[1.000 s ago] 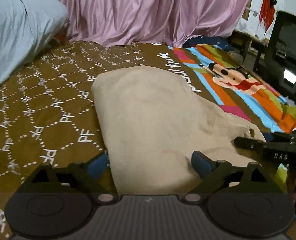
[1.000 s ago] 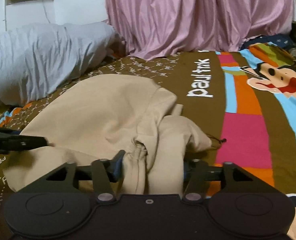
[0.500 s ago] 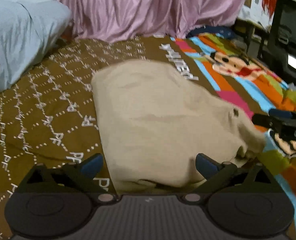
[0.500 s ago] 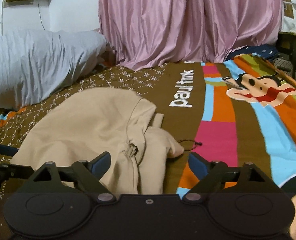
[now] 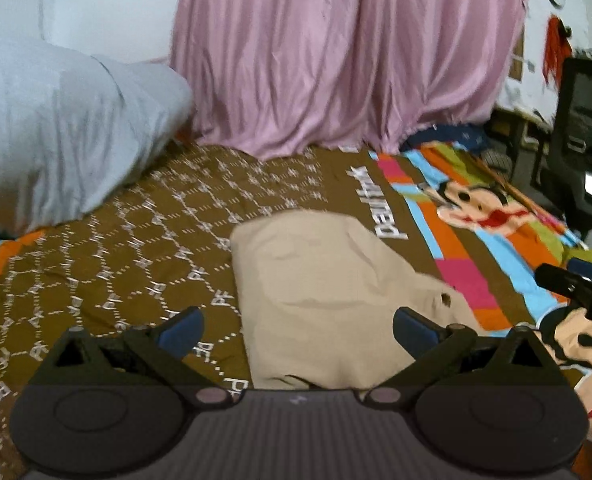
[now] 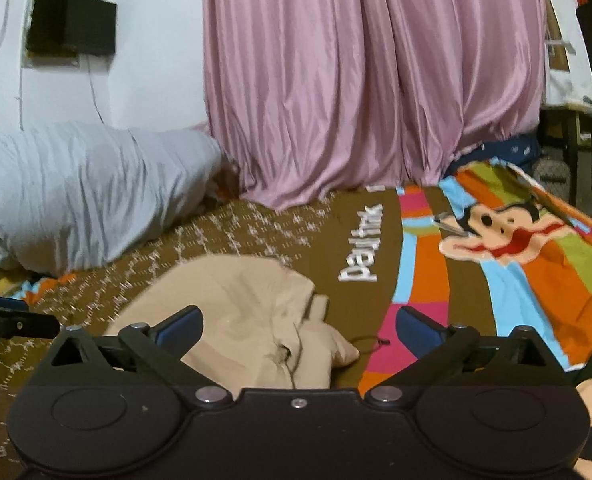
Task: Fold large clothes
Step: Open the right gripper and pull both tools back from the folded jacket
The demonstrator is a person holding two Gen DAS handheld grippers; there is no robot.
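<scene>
Both sets of jaws stand wide apart and hold nothing. On the left gripper the blue-padded fingers frame the near end of the beige garment, which lies folded into a compact bundle on the bedspread, its long side running away from the camera. From the right gripper the same garment shows its bunched end, with layered folds, a small eyelet and a thin dark drawstring trailing onto the cover beside it. The garment sits on the brown patterned part of the bedspread, just beside the white lettering and the bright striped cartoon print. A grey pillow rests at the head of the bed on the left, well apart from the garment, and a pink curtain hangs behind. Each gripper's dark tip shows at the edge of the other's view.
</scene>
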